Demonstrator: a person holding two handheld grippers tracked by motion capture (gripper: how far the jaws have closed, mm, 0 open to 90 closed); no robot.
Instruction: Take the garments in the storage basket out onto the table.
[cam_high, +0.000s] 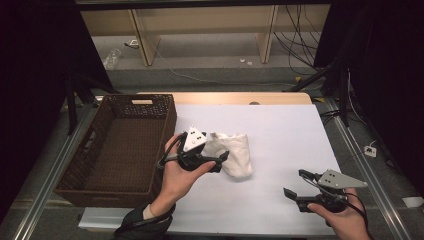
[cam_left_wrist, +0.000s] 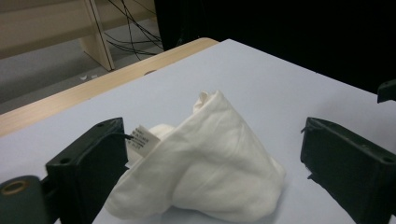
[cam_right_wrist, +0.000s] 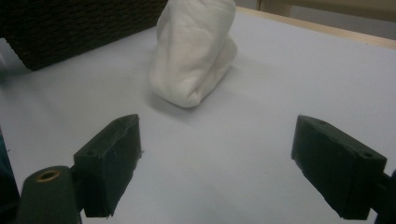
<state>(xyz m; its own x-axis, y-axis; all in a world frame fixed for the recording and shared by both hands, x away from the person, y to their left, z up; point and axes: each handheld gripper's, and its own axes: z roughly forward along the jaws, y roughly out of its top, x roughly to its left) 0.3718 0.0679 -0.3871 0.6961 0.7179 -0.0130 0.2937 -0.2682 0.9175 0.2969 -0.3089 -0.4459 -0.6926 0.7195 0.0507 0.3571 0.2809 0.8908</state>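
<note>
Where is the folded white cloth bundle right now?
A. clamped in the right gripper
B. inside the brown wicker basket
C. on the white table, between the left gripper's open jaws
C: the folded white cloth bundle rests on the white table, with the left gripper open around it.

Your left claw (cam_high: 224, 159), centre of the high view: black body, grey three-cornered top plate with dark screw dots, black cable looped by the hand; dark sleeve cuff at bottom. Your right claw (cam_high: 296, 184), lower right: black, same grey plate. Blocky black jaws; brass-ringed hole at lower left.
</note>
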